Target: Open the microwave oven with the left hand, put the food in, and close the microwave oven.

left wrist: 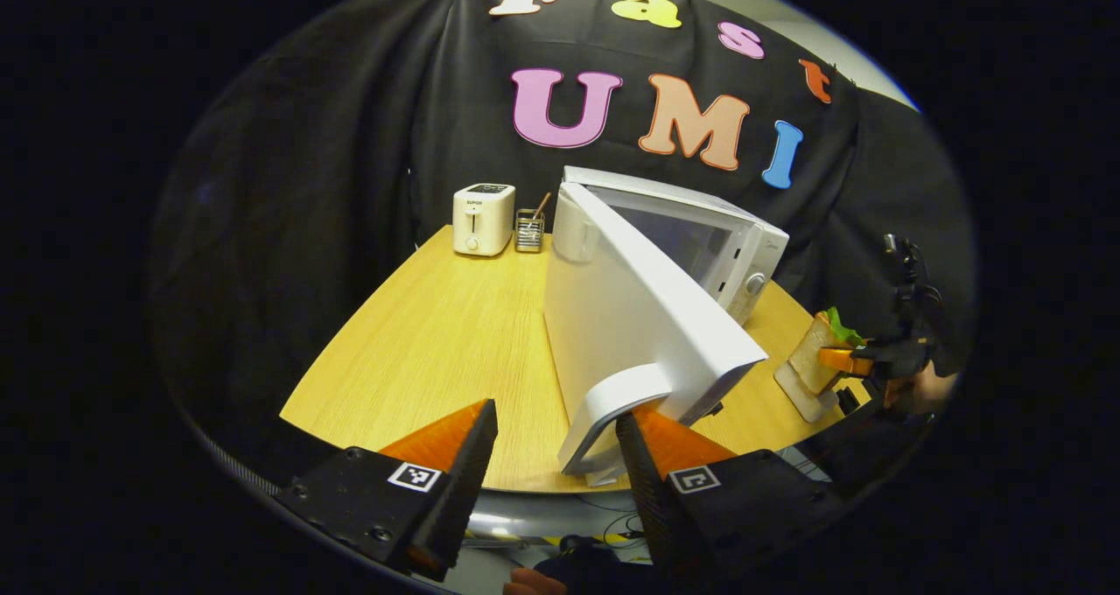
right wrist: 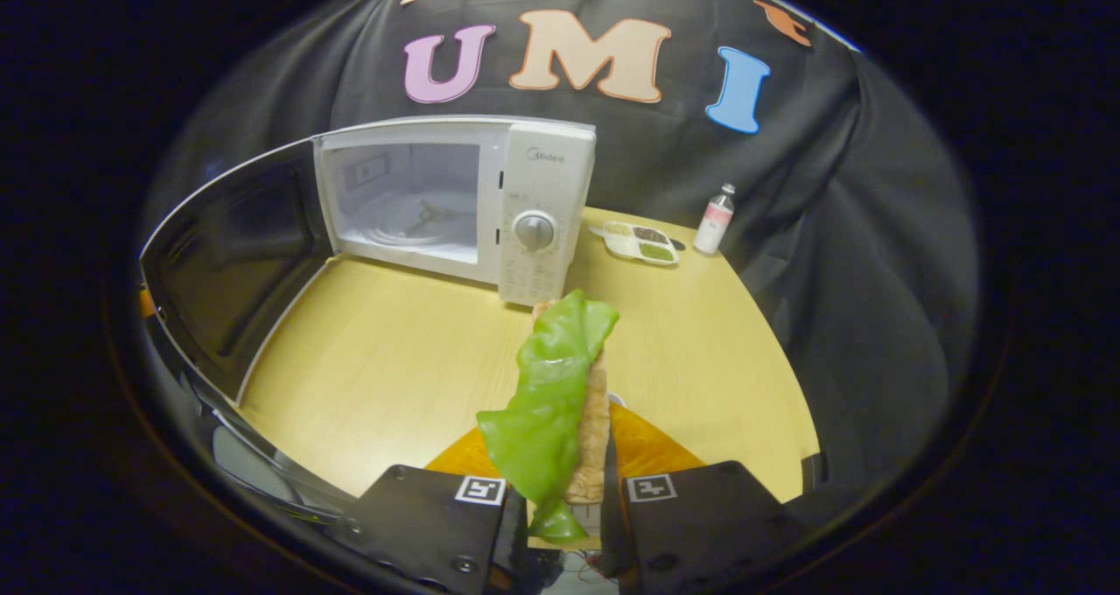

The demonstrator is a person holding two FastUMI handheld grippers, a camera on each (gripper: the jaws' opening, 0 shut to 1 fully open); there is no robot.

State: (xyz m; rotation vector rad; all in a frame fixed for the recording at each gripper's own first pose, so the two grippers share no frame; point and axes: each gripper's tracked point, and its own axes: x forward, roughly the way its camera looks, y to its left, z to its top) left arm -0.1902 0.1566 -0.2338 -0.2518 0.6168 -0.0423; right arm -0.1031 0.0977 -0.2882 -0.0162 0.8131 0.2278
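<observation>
Right gripper view, bottom centre: right gripper clamped on sandwich, lettuce draping. Beyond, upper left: microwave open, cavity bare. Left gripper view, bottom: left gripper spread wide, one finger touching door handle.

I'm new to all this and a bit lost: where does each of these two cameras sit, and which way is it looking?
Left gripper view: rides the left gripper, looking along its open fingers at the microwave door; the right gripper shows far right.
Right gripper view: rides the right gripper, shut on the sandwich, facing the open microwave.
Shared: microwave, sandwich, wooden table.
</observation>
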